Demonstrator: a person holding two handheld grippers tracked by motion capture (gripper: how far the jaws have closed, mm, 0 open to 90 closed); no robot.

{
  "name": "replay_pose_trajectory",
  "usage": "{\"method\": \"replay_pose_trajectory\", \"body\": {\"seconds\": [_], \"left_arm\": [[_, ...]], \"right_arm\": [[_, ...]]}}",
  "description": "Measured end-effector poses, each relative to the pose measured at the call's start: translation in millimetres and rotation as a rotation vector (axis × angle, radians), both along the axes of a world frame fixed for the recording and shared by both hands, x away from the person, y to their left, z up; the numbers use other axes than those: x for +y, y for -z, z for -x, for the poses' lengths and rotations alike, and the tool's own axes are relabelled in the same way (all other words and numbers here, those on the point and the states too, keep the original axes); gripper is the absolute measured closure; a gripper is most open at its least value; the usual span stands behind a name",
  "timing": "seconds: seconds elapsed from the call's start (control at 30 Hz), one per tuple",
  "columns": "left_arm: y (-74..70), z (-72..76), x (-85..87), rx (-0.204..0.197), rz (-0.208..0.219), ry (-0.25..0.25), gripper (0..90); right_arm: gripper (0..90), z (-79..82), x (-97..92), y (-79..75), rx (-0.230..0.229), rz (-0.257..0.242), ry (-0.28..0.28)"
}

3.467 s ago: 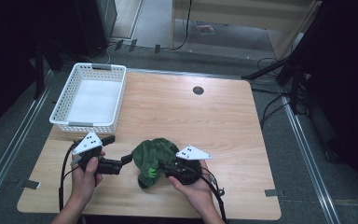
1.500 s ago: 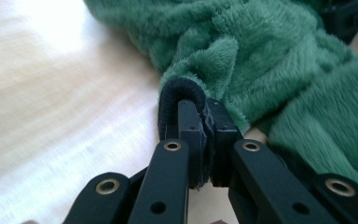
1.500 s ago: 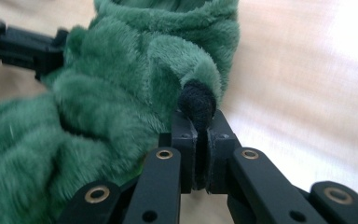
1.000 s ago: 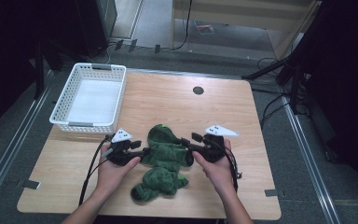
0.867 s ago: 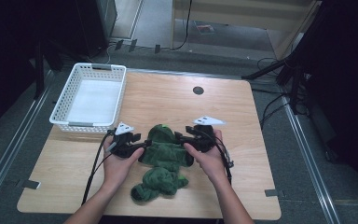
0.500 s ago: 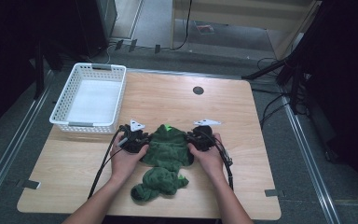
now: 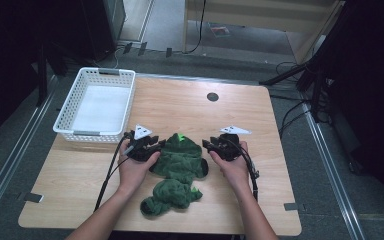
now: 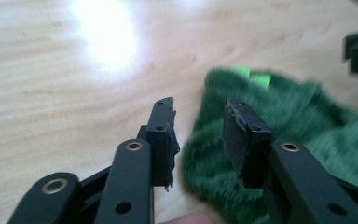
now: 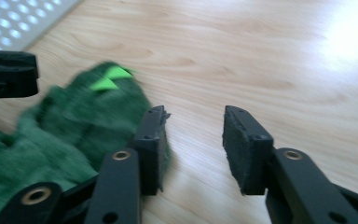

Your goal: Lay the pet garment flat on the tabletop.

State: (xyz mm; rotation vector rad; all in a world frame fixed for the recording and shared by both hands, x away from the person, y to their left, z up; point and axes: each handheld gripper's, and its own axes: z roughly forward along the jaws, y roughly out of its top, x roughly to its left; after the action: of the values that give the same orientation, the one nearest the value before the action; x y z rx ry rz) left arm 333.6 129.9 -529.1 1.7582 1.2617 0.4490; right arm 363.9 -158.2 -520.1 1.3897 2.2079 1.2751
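Note:
A dark green plush garment (image 7: 180, 162) with bright green spikes lies crumpled on the wooden table (image 7: 180, 107), near its front edge. My left gripper (image 7: 155, 146) rests at its left side, open, its jaws straddling the fabric's left edge (image 8: 200, 154). My right gripper (image 7: 207, 146) sits just off the garment's right side, open, with bare wood between its jaws (image 9: 193, 140); the green fabric (image 9: 74, 126) lies against its left jaw. The light green spikes (image 9: 107, 77) point toward the far side.
A white plastic basket (image 7: 97, 105) stands at the table's back left, a little beyond my left gripper. A small dark round hole (image 7: 212, 96) marks the tabletop at the back centre. Bare wood stretches to the right and behind the garment.
Both grippers have let go of the garment's upper edge and drawn slightly apart, opening. The garment now lies flat where they laid it, and the right gripper has moved off to the right.

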Motion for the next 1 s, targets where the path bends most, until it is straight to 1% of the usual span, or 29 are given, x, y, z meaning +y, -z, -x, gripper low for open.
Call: {"method": "replay_pose_trajectory", "body": {"seconds": [0.03,0.07,0.1,0.13,0.17,0.2,0.23,0.27,0.3,0.37,0.47,0.5,0.53,0.57,0.6,0.63,0.67,0.73,0.8,0.87,0.93,1.0], "left_arm": [[-1.3,-1.3,0.8,-0.002,0.020,-0.008,62.1],[-2.2,-4.0,1.1,0.007,0.035,-0.013,60.5],[-2.1,-6.0,1.0,0.014,0.037,-0.012,58.5],[-1.5,-8.6,-0.3,0.023,0.031,-0.016,57.8],[-0.2,-11.1,-2.4,0.032,0.012,-0.030,56.3],[1.6,-13.5,-3.7,0.047,0.002,-0.038,54.6],[4.2,-16.2,-4.9,0.073,0.002,-0.033,53.3],[5.8,-17.2,-6.1,0.082,-0.004,-0.030,52.4],[7.6,-17.8,-7.8,0.090,-0.019,-0.020,52.4],[9.9,-17.4,-9.9,0.094,-0.032,-0.001,52.7],[12.8,-16.5,-12.7,0.097,-0.063,0.024,57.7],[13.6,-16.3,-13.5,0.096,-0.063,0.023,59.8],[13.7,-16.2,-13.4,0.097,-0.066,0.022,60.5],[13.8,-16.0,-13.6,0.097,-0.062,0.018,64.6],[14.1,-16.0,-13.7,0.102,-0.058,0.020,64.6],[14.3,-15.9,-14.0,0.105,-0.068,0.024,66.8],[15.0,-15.6,-15.1,0.109,-0.067,0.029,69.7],[16.7,-15.1,-16.8,0.117,-0.083,0.046,77.3],[17.0,-15.0,-18.0,0.114,-0.095,0.051,82.5],[16.6,-16.7,-18.3,0.116,-0.101,0.048,86.6],[17.0,-19.9,-18.8,0.120,-0.111,0.048,89.5],[17.3,-22.9,-20.5,0.117,-0.115,0.038,90.0]], "right_arm": [[56.4,-1.0,4.1,-1.3,-0.007,-0.005,-0.006],[55.3,-2.5,8.5,-2.3,-0.009,-0.010,-0.011],[53.6,-4.9,14.4,-2.5,-0.005,-0.019,-0.017],[53.0,-6.6,18.0,-2.0,-0.004,-0.019,-0.021],[52.6,-9.3,22.2,-0.4,-0.003,-0.014,-0.027],[52.2,-11.6,26.3,1.8,0.001,-0.008,-0.027],[52.0,-13.6,29.6,4.3,0.004,0.002,-0.027],[52.0,-15.3,32.9,7.4,0.012,0.010,-0.031],[52.0,-15.8,34.6,9.2,0.015,0.013,-0.032],[52.0,-15.5,37.5,12.7,0.032,0.013,-0.052],[53.1,-12.6,41.7,15.7,0.040,0.030,-0.100],[54.0,-11.0,43.1,16.0,0.039,0.036,-0.116],[55.6,-9.7,44.4,16.3,0.029,0.047,-0.130],[62.6,-6.9,46.9,16.3,0.023,0.072,-0.142],[62.6,-6.9,46.9,16.3,0.023,0.072,-0.142],[66.8,-6.4,47.5,16.5,0.020,0.083,-0.152],[71.7,-5.7,48.0,16.5,0.021,0.091,-0.157],[80.4,-4.9,48.4,17.0,0.016,0.117,-0.159],[85.7,-3.9,48.3,17.3,0.014,0.139,-0.155],[87.8,-4.7,47.3,18.4,0.006,0.156,-0.147],[88.6,-5.7,46.7,19.3,0.011,0.150,-0.133],[88.7,-6.7,46.5,21.4,0.011,0.149,-0.133]]}}
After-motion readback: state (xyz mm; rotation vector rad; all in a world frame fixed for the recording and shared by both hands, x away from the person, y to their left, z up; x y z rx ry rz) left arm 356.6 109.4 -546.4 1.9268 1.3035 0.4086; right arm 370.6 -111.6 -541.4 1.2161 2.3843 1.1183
